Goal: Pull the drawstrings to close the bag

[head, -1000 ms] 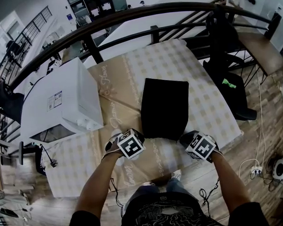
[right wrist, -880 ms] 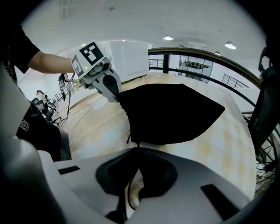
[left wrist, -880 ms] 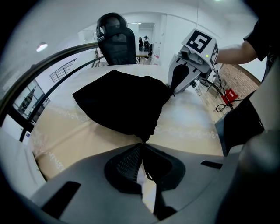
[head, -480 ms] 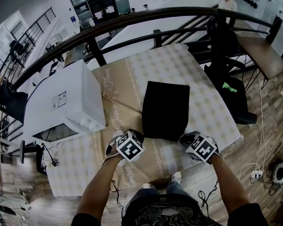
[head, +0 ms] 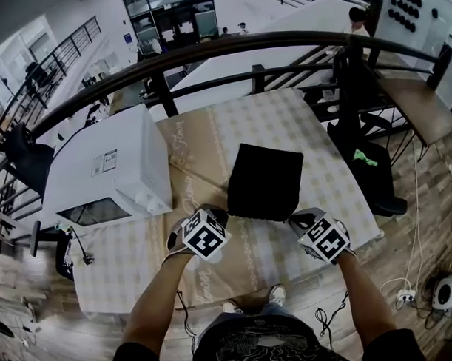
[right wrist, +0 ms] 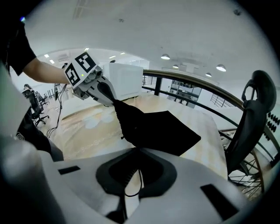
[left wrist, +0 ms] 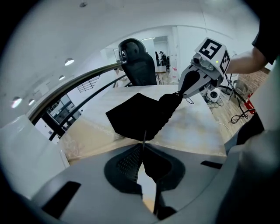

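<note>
Presently the bag (head: pixel 264 180) is laid on the counter (head: pixel 261 130). The left hand-held gripper (left wrist: pixel 142 153) and right hand-held gripper (right wrist: pixel 133 164) are each clamped on a drawstring (left wrist: pixel 144 138) at the bag's near corners, so opposed pulls can cinch its mouth.

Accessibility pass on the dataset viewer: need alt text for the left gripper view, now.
The left gripper, jaws closed, pinches a thin drawstring leading to a black bag, whose puckered mouth edge stretches across to the right gripper at upper right. The bag's far end lies on a pale patterned tablecloth, with a dark curved railing behind.
</note>
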Demonstrator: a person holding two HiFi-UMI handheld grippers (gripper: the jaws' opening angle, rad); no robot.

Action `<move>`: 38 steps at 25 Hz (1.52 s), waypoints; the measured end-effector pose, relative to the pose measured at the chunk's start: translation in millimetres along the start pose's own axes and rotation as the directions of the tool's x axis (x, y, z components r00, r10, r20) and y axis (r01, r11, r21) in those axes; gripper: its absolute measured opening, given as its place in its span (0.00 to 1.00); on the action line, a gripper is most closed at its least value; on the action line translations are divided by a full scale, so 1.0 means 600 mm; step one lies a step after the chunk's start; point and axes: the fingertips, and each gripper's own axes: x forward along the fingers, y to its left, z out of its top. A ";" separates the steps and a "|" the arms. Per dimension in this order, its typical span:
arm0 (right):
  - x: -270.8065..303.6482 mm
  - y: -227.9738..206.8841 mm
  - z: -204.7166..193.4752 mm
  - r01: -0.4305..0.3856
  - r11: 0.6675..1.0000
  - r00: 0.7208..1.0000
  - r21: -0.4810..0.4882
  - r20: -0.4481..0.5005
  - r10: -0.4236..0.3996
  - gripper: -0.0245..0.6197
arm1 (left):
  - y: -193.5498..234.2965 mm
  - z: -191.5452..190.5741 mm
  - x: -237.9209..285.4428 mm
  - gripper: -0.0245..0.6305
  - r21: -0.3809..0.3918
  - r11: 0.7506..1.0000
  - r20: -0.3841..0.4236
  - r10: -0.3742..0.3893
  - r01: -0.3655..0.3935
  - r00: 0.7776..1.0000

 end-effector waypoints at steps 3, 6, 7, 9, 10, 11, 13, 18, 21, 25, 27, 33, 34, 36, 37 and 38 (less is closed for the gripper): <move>-0.016 -0.017 0.023 0.031 0.999 0.999 -0.023 0.027 -0.030 0.07 | 0.014 0.020 -0.018 0.08 -0.013 0.999 0.031 0.047 -0.047 0.998; -0.031 -0.035 0.048 0.062 0.997 0.996 -0.041 0.061 -0.059 0.07 | 0.027 0.041 -0.038 0.08 -0.032 0.996 0.062 0.087 -0.085 0.994; -0.035 -0.041 0.056 0.070 0.996 0.995 -0.049 0.071 -0.066 0.07 | 0.031 0.049 -0.046 0.08 -0.036 0.995 0.074 0.100 -0.098 0.992; -0.044 -0.052 0.073 0.083 0.994 0.993 -0.067 0.088 -0.077 0.07 | 0.039 0.062 -0.062 0.08 -0.044 0.991 0.094 0.128 -0.125 0.987; -0.047 -0.056 0.081 0.089 0.993 0.992 -0.075 0.096 -0.082 0.07 | 0.044 0.068 -0.070 0.08 -0.047 0.989 0.102 0.144 -0.140 0.984; -0.051 -0.059 0.090 0.095 0.992 0.991 -0.083 0.105 -0.086 0.07 | 0.049 0.072 -0.079 0.08 -0.050 0.987 0.110 0.160 -0.155 0.981; -0.059 -0.065 0.109 0.110 0.989 0.987 -0.097 0.127 -0.097 0.07 | 0.059 0.082 -0.097 0.08 -0.064 0.981 0.127 0.191 -0.184 0.973; -0.088 -0.085 0.170 0.160 0.979 0.972 -0.130 0.196 -0.133 0.07 | 0.084 0.113 -0.151 0.08 -0.115 0.963 0.180 0.262 -0.244 0.948; -0.103 -0.093 0.207 0.183 0.973 0.961 -0.142 0.233 -0.147 0.07 | 0.104 0.129 -0.185 0.08 -0.133 0.948 0.206 0.313 -0.290 0.927; -0.127 -0.100 0.265 0.205 0.971 0.939 -0.127 0.306 -0.158 0.07 | 0.130 0.144 -0.236 0.08 -0.176 0.921 0.234 0.383 -0.348 0.894; -0.140 -0.101 0.293 0.214 0.969 0.928 -0.125 0.335 -0.162 0.07 | 0.142 0.152 -0.261 0.08 -0.207 0.908 0.254 0.409 -0.364 0.876; -0.176 -0.098 0.370 0.249 0.955 0.898 -0.163 0.407 -0.165 0.07 | 0.181 0.176 -0.343 0.08 -0.236 0.858 0.306 0.512 -0.457 0.803; -0.181 -0.096 0.382 0.258 0.951 0.893 -0.172 0.419 -0.166 0.07 | 0.187 0.179 -0.357 0.08 -0.249 0.848 0.315 0.527 -0.467 0.789; -0.194 -0.093 0.408 0.277 0.943 0.879 -0.183 0.446 -0.171 0.07 | 0.200 0.186 -0.386 0.08 -0.275 0.830 0.334 0.556 -0.485 0.761; -0.202 -0.092 0.422 0.288 0.939 0.870 -0.186 0.462 -0.175 0.07 | 0.205 0.191 -0.401 0.08 -0.289 0.822 0.346 0.568 -0.491 0.747; -0.211 -0.092 0.436 0.300 0.935 0.859 -0.187 0.478 -0.180 0.07 | 0.210 0.196 -0.416 0.08 -0.306 0.813 0.357 0.580 -0.495 0.732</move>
